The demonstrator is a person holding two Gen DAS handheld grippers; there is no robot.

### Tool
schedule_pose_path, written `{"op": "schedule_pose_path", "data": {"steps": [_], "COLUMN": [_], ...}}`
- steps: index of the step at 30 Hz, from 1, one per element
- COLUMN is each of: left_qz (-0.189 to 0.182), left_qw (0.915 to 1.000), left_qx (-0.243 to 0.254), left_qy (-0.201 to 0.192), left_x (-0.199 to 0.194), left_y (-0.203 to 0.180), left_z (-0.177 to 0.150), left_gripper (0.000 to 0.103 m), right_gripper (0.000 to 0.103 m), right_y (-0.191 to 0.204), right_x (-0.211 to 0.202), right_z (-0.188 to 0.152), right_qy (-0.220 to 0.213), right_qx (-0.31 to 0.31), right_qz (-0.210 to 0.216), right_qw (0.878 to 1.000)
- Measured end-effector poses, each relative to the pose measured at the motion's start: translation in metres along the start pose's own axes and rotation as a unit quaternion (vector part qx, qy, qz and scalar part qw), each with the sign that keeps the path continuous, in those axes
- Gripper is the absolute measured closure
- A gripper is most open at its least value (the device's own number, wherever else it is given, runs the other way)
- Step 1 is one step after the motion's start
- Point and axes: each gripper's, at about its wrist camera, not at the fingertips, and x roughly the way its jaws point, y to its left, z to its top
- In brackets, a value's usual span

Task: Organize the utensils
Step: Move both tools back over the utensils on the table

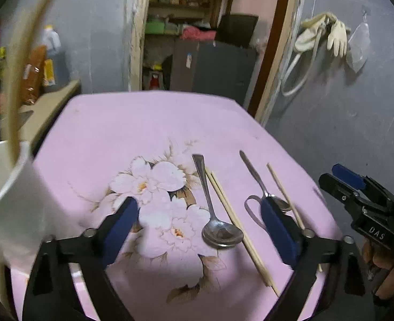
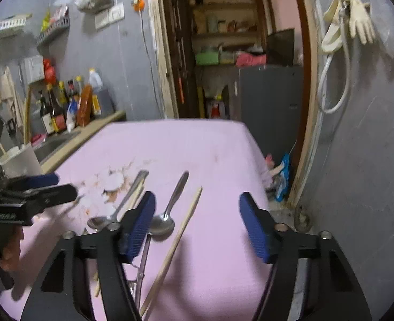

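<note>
On a pink floral cloth [image 1: 148,123] lie a large spoon [image 1: 221,234], a pair of chopsticks [image 1: 235,223], a small spoon [image 1: 261,182], a single chopstick [image 1: 283,192] and a thin metal loop [image 1: 250,210]. My left gripper [image 1: 199,203] hovers open over the large spoon and the chopstick pair, touching neither. My right gripper [image 2: 198,196] is open low above the cloth. The small spoon [image 2: 162,224] and the single chopstick [image 2: 182,231] lie between its fingers, unpressed. The large spoon [image 2: 100,222] lies further left. Each gripper shows in the other's view: right gripper [image 1: 357,187], left gripper [image 2: 63,184].
A white utensil holder [image 1: 7,187] with a tan stick in it stands at the table's left edge, also seen as the white holder [image 2: 20,160]. A counter with bottles [image 2: 60,107] and a sink lies to the left. A doorway [image 2: 223,80] is behind; a grey wall [image 2: 357,160] runs close on the right.
</note>
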Motion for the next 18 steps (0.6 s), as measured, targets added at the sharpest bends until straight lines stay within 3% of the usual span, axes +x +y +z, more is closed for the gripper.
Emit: {"op": "schedule_pose_path", "data": {"steps": [5, 8, 11, 18], "left_qz": [0.000, 0.003, 0.003, 0.007], "left_qw": [0.9986, 0.9968, 0.9948, 0.9930], "left_qx": [0.015, 0.021, 0.022, 0.034], "left_qy": [0.050, 0.077, 0.099, 0.113], "left_x": [0.030, 0.049, 0.064, 0.080], "left_y": [0.000, 0.001, 0.005, 0.008], "left_z": [0.009, 0.012, 0.014, 0.019], "left_gripper": [0.051, 0.061, 0.069, 0.074], "right_gripper": [0.062, 0.070, 0.074, 0.082], "right_y": [0.004, 0.005, 0.005, -0.003], "right_x": [0.018, 0.028, 0.036, 0.054], "right_z": [-0.005, -0.008, -0.009, -0.008], "right_qy": [0.045, 0.069, 0.087, 0.123], "right_qx": [-0.009, -0.014, -0.017, -0.007], "right_qz": [0.003, 0.006, 0.008, 0.013], "right_qw": [0.999, 0.998, 0.996, 0.992]}}
